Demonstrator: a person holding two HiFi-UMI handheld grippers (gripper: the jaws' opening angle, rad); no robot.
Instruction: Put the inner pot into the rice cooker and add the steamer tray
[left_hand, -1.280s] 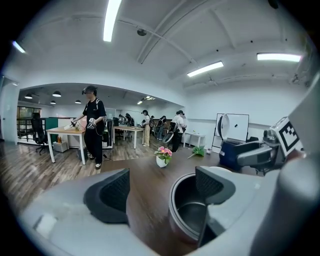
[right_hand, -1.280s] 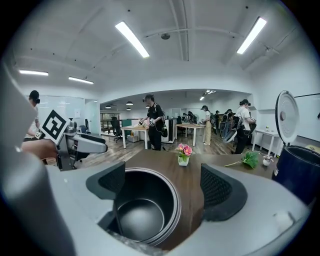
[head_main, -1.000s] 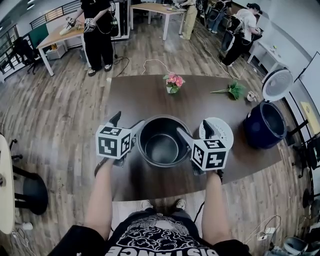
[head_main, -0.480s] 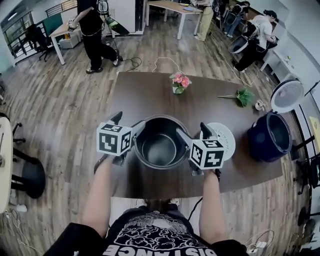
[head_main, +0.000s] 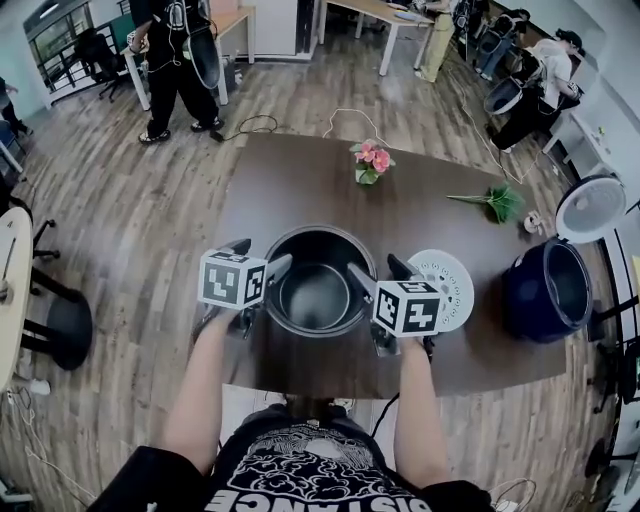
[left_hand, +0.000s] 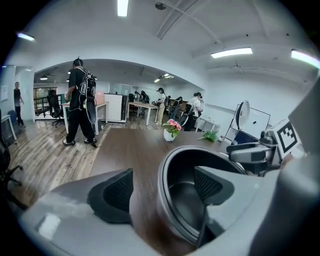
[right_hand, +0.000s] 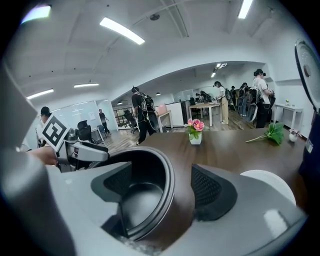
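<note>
Inner pot (head_main: 316, 298), left gripper (head_main: 262, 255) and right gripper (head_main: 375, 268) jaws apart astride its rim, seemingly not clamping

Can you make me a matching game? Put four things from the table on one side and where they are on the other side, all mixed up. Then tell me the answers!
Things:
1. inner pot
2. steamer tray
3. rice cooker
4. pink flowers

Places:
A. on the far side of the table, near the middle
B. standing open at the table's right end
C. between the left claw and the right claw, its rim inside both
D. lying flat just right of the right claw

Pairs: 1-C, 2-D, 3-B, 4-A
</note>
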